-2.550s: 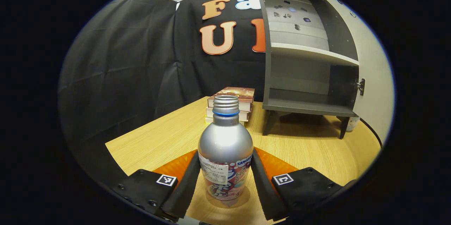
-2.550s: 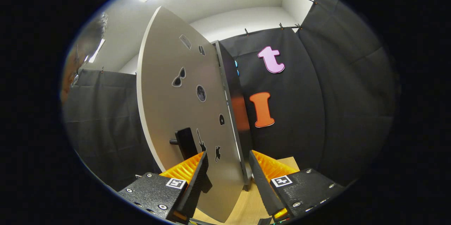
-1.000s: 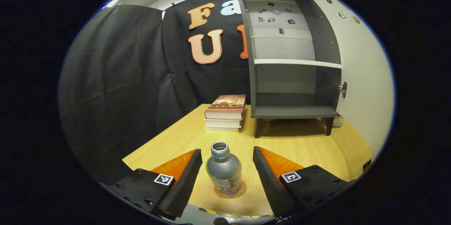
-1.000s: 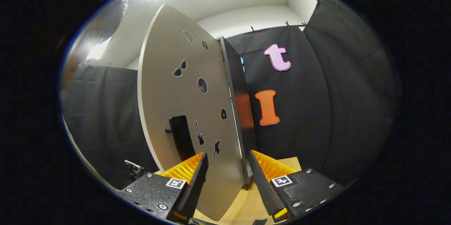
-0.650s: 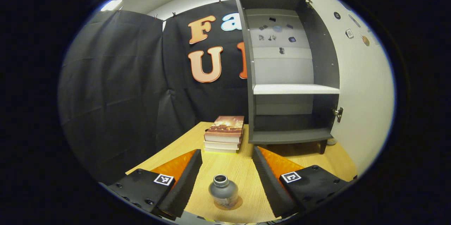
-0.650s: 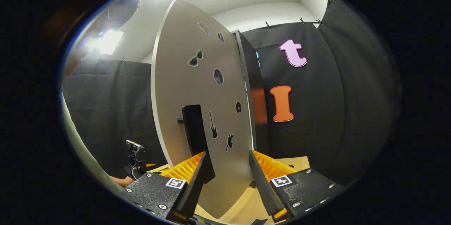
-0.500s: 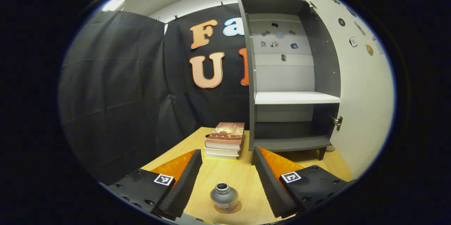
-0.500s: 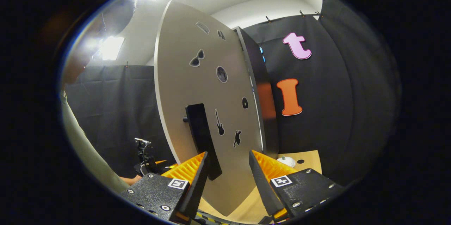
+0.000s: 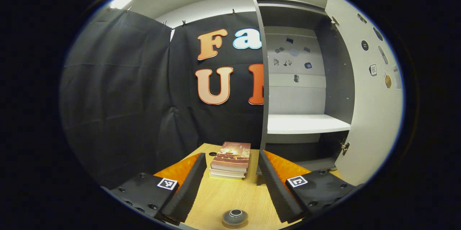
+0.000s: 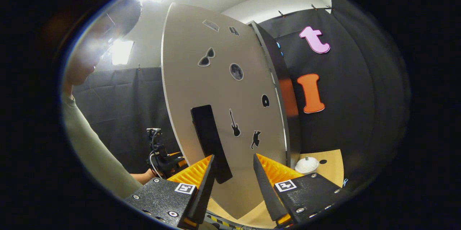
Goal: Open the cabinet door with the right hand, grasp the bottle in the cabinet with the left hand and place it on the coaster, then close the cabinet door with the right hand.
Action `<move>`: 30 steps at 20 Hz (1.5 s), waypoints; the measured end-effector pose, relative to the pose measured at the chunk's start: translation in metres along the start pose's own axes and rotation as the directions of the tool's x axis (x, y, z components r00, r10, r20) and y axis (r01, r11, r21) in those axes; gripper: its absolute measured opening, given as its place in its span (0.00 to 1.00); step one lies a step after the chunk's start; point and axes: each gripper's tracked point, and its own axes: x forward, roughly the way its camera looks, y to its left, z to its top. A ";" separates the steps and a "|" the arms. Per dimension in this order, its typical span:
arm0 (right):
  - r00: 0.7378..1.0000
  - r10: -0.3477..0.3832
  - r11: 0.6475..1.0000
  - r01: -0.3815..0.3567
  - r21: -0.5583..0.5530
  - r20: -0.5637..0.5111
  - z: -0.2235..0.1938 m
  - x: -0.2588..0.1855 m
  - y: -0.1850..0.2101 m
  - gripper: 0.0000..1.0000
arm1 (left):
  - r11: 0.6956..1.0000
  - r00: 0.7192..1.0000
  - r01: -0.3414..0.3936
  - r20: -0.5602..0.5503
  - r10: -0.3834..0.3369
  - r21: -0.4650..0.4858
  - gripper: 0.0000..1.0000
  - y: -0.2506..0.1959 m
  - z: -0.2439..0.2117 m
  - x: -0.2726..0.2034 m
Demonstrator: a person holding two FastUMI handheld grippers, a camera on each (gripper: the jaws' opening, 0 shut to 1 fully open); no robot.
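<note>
A silver bottle (image 9: 235,217) stands upright on a round coaster (image 9: 234,225) near the table's front edge, seen from above at the bottom of the left gripper view. My left gripper (image 9: 230,183) hangs open above and behind it, holding nothing. The grey cabinet (image 9: 306,89) stands with its door (image 9: 374,114) swung wide to the right and its shelves bare. In the right gripper view, the pale door (image 10: 223,107) with its dark handle (image 10: 210,143) is close ahead. My right gripper (image 10: 231,183) is open, with the handle's lower end just above the left finger.
A stack of books (image 9: 230,159) lies on the wooden table (image 9: 230,197) left of the cabinet. A small white object (image 10: 306,165) sits on the table by the cabinet's foot. A person's sleeve (image 10: 93,158) and the other gripper (image 10: 160,159) appear left of the door.
My left gripper let go of the bottle and rose away, so the bottle sank to the bottom of its view. My right gripper shifted toward the door's handle side.
</note>
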 end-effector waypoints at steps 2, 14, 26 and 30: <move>0.999 0.041 0.999 -0.041 0.002 -0.016 0.001 0.008 0.010 0.66 | 1.000 1.000 0.015 -0.006 -0.014 0.028 0.94 0.004 0.001 0.009; 0.982 0.175 0.985 -0.174 0.015 -0.070 -0.014 0.040 0.035 0.58 | 1.000 1.000 0.000 -0.013 0.000 -0.007 0.92 0.069 0.010 0.044; 0.992 0.057 0.977 -0.079 -0.200 -0.115 -0.037 0.115 0.014 0.71 | 0.993 0.993 -0.120 -0.004 0.120 -0.001 0.94 0.161 0.010 0.061; 0.995 0.017 0.976 -0.037 -0.213 -0.098 -0.037 0.115 0.013 0.71 | 0.987 0.988 -0.155 -0.010 0.155 -0.034 0.95 0.184 0.010 0.063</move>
